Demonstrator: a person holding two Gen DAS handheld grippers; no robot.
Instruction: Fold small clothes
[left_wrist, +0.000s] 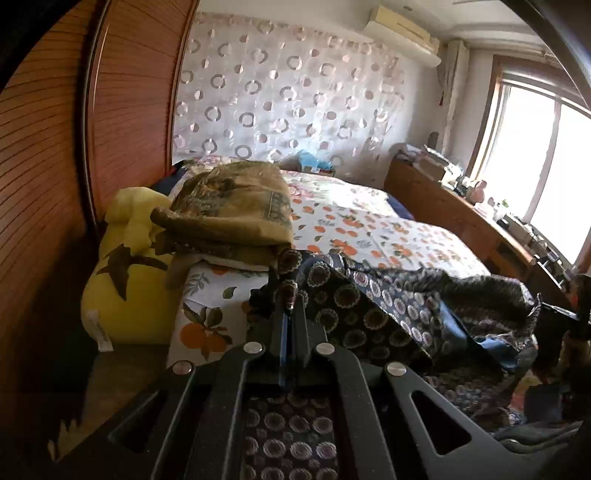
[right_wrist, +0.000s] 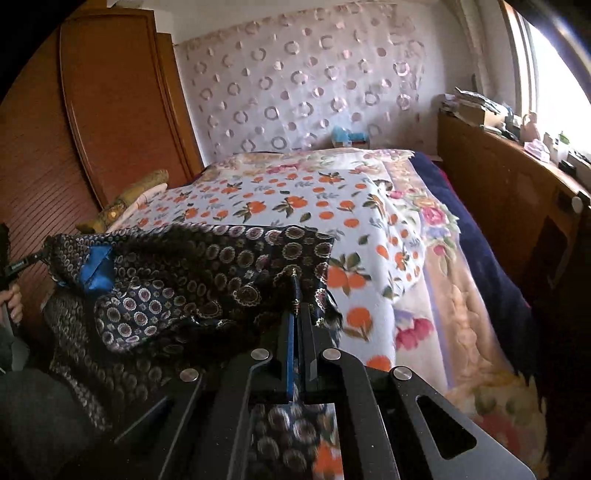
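A dark navy garment (left_wrist: 369, 314) printed with round flower medallions and lined in blue hangs between both grippers over the near edge of the bed. My left gripper (left_wrist: 290, 306) is shut on one edge of it. My right gripper (right_wrist: 295, 291) is shut on another edge of the same garment (right_wrist: 192, 273). In the right wrist view the left gripper (right_wrist: 14, 266) shows at the far left, held by a hand. The cloth sags in loose folds between the two grips, with the blue lining (right_wrist: 96, 271) showing.
The bed (right_wrist: 295, 199) has an orange-fruit print sheet. A folded olive blanket (left_wrist: 229, 210) and a yellow pillow (left_wrist: 125, 280) lie at its left side by a wooden wardrobe (left_wrist: 55, 147). A wooden cabinet (right_wrist: 498, 192) with clutter stands on the right below the window.
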